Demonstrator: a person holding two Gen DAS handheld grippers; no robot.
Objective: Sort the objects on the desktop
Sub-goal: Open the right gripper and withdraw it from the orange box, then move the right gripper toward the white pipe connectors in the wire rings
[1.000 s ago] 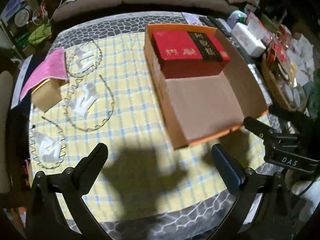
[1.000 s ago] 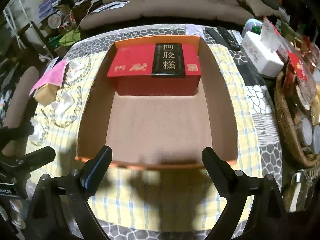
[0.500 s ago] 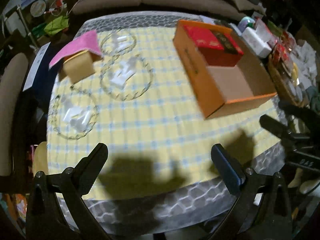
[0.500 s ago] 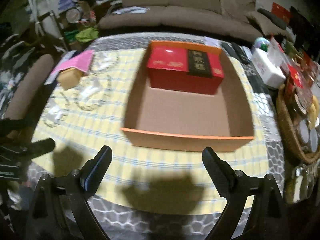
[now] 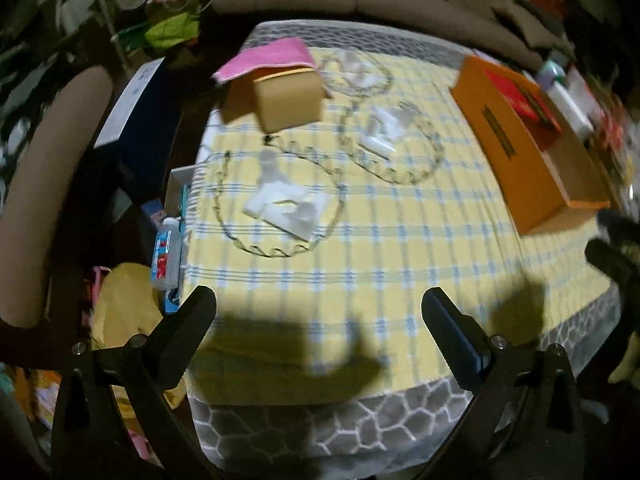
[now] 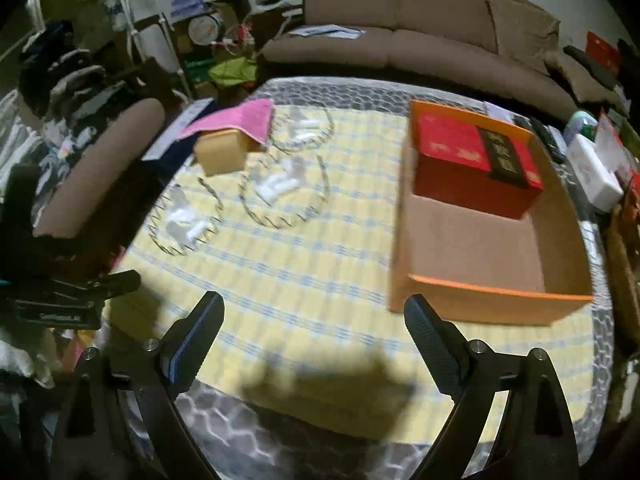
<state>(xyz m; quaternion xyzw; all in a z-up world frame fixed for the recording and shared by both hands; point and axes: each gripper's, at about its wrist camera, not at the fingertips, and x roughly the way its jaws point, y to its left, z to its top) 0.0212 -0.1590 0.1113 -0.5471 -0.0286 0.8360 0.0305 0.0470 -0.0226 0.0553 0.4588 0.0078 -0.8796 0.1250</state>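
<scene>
From the left wrist, we hold our left gripper [image 5: 318, 306] spread and empty above the yellow checked surface [image 5: 400, 248], the orange box [image 5: 516, 140] far right. From the right wrist, our right gripper [image 6: 314, 312] gapes empty, just left of the orange box [image 6: 472, 300], which holds a red box [image 6: 468, 160].

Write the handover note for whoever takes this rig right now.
Left tool: open, empty, over the near edge of the yellow checked tablecloth.
Right tool: open, empty, near the open orange cardboard box.
Done: the red rectangular gift box sits in the orange box's far end.
Left: the small tan cardboard box under a pink cloth, and three clear round dishes with wavy rims holding white plastic pieces, are on the cloth's left side, outside the box.
</scene>
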